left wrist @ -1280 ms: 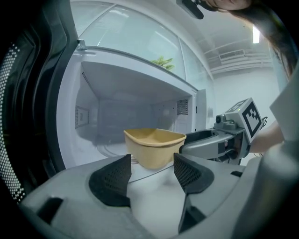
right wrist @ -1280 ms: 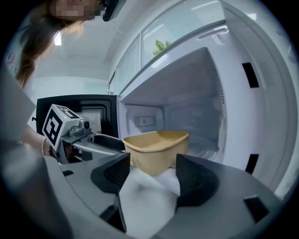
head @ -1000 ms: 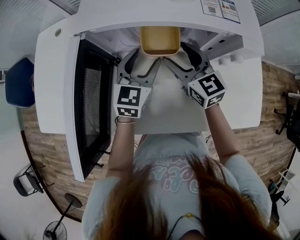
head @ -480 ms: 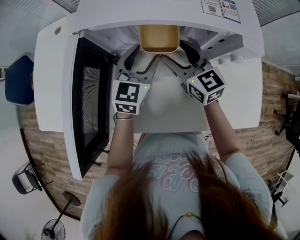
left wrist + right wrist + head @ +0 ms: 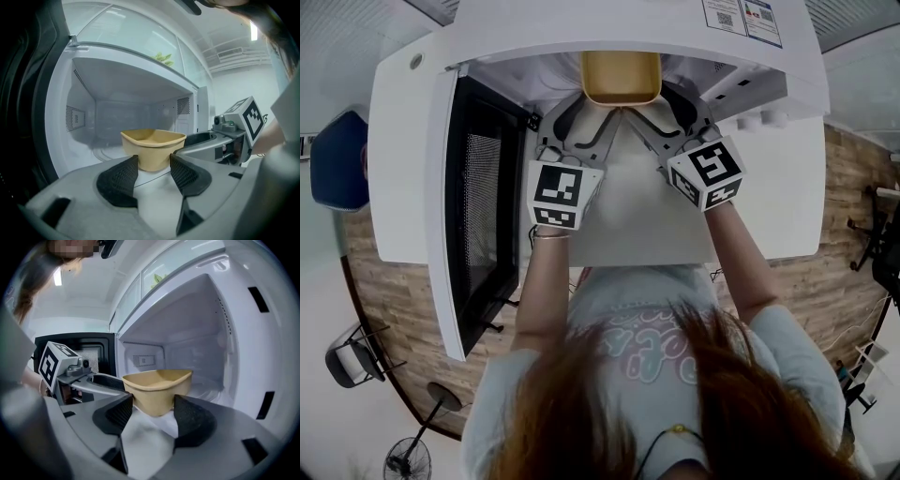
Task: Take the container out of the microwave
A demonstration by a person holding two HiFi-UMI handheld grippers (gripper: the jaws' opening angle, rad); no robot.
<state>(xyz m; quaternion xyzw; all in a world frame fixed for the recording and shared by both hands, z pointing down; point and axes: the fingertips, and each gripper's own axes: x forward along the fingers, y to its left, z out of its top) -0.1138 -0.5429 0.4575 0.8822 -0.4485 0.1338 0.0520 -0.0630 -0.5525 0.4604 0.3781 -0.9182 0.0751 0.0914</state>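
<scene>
A tan, square container [image 5: 621,75] stands inside the open white microwave [image 5: 609,23], near its front. My left gripper [image 5: 584,114] reaches in at the container's near left corner and my right gripper [image 5: 666,109] at its near right corner. In the left gripper view the container [image 5: 152,143] sits just past the tips of the left gripper [image 5: 153,159], whose jaws are closing with the corner between them. In the right gripper view the right gripper [image 5: 153,400] frames the container [image 5: 157,386] the same way, jaws closing. I see no pad pressing on it.
The microwave's black door [image 5: 478,206] hangs open at the left, beside my left arm. The glass turntable [image 5: 105,152] lies under the container. The microwave stands on a white table [image 5: 787,187]. A chair [image 5: 352,361] and a fan [image 5: 412,459] are on the floor below.
Both grippers' jaws have drawn in a little around the container's near corners. The hands and the container have stayed in place.
</scene>
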